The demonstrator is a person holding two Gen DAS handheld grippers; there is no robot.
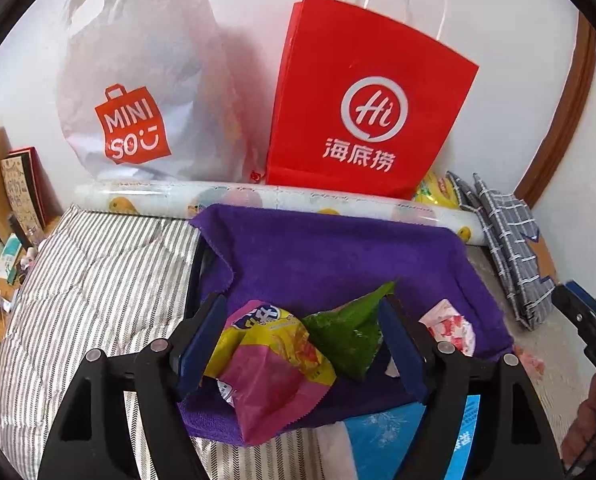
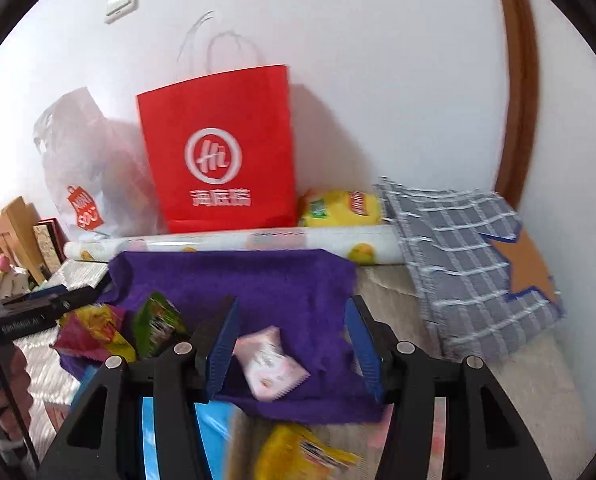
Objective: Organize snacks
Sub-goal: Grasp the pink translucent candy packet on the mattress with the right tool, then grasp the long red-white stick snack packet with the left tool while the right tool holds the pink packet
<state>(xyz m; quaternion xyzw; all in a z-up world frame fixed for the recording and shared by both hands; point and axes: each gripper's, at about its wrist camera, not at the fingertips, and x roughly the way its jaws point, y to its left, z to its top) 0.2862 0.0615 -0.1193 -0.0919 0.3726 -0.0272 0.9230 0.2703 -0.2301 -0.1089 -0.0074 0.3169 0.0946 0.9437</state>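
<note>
A purple cloth [image 1: 337,256] lies spread on the bed and carries three snack packets. My left gripper [image 1: 301,344] is open over its near edge. A pink-and-yellow packet [image 1: 266,364] and a green packet [image 1: 349,332] lie between its blue pads [image 1: 202,344], loose on the cloth. To the right of them rests a small pink-and-white packet [image 1: 451,328]. In the right wrist view that small packet [image 2: 270,364] sits on the cloth [image 2: 258,280] between my right gripper's [image 2: 294,348] blue pads [image 2: 363,350], close to the left pad and well clear of the right one. The right gripper is open.
Against the wall stand a red paper bag [image 1: 369,100] and a white plastic bag [image 1: 138,80], with a printed roll [image 1: 298,200] in front. A yellow snack bag [image 2: 341,208] and a grey checked cloth [image 2: 469,260] are at the right. A blue packet [image 1: 377,440] and a yellow packet [image 2: 298,456] lie near.
</note>
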